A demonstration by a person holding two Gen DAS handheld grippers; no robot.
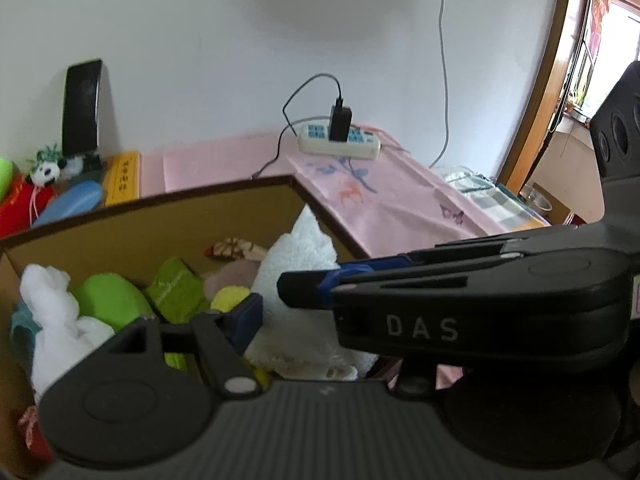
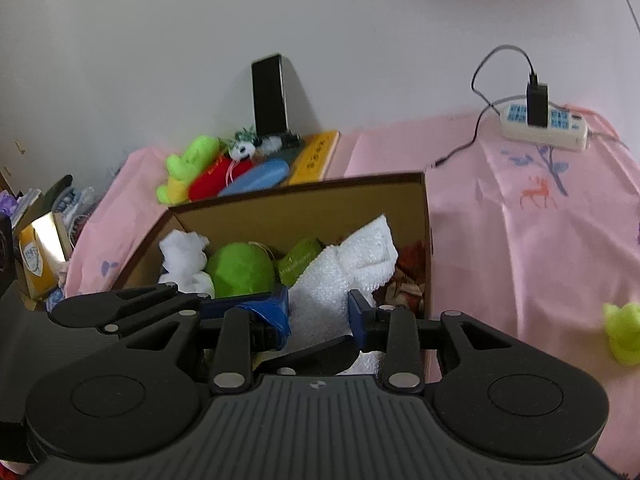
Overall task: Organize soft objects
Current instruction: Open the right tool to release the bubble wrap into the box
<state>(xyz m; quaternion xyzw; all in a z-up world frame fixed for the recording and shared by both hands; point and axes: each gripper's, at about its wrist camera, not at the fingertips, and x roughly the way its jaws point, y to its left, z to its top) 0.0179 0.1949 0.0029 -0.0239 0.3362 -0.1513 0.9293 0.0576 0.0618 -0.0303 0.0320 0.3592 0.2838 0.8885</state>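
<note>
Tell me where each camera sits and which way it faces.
Left wrist: on the left gripper, facing an open brown cardboard box of soft toys; its fingers and the right gripper show.
Right wrist: on the right gripper, facing down into the box; its fingers flank a white fluffy towel.
Shared: box, towel, white power strip.

Both tools are matte black plastic with ribbed bases and round discs at each side. The right gripper (image 2: pixel 318 312) has blue-taped fingertips (image 2: pixel 276 312) and silver pivot rivets. White "DAS" lettering marks the arm crossing the left gripper (image 1: pixel 268 300).
</note>
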